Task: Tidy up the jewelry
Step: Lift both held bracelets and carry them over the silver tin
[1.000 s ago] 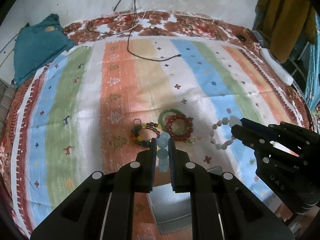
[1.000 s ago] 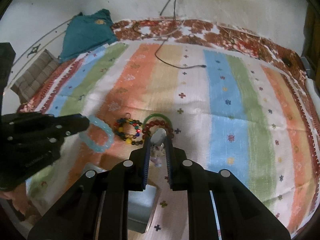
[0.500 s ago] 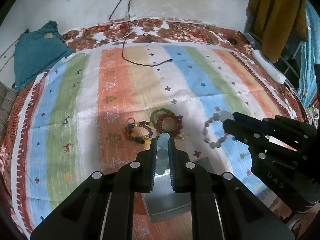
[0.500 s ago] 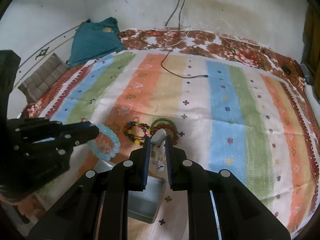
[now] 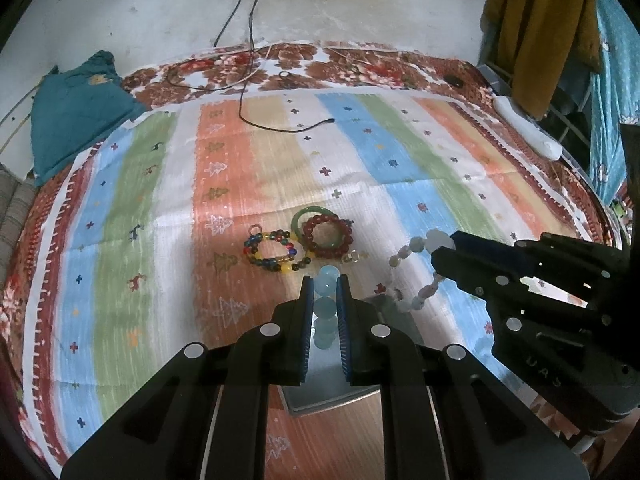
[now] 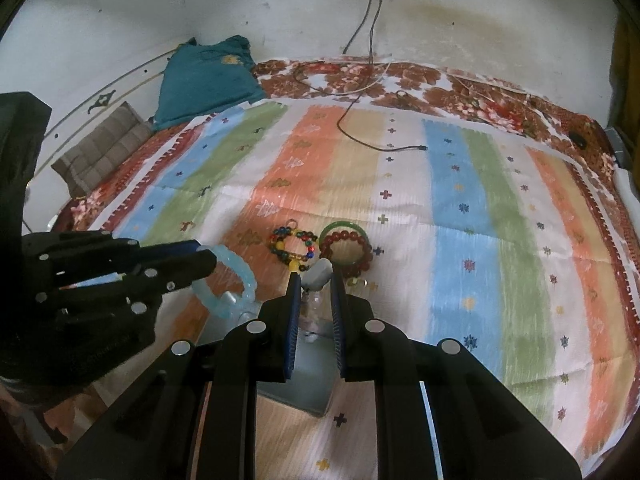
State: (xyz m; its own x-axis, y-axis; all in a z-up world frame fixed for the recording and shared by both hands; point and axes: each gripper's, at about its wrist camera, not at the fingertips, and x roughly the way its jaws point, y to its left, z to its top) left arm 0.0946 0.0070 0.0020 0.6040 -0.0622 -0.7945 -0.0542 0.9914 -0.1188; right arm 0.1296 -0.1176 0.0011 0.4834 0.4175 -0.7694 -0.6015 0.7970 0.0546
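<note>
Left claw: jaws nearly closed, pinching a pale blue bead bracelet; the loop hangs from the tips, lifted clear of the striped cloth, above the open grey box.

Right claw: jaws nearly closed on a whitish bead bracelet; in the left view its loop dangles below the tips, over the box's right edge.

On the cloth just beyond both claws: multicoloured bead bracelet, and beside it a dark red bead bracelet lying on a green bangle. A small yellowish piece sits in front of the red one; type unclear.

Further back: black cable, teal pillow.
</note>
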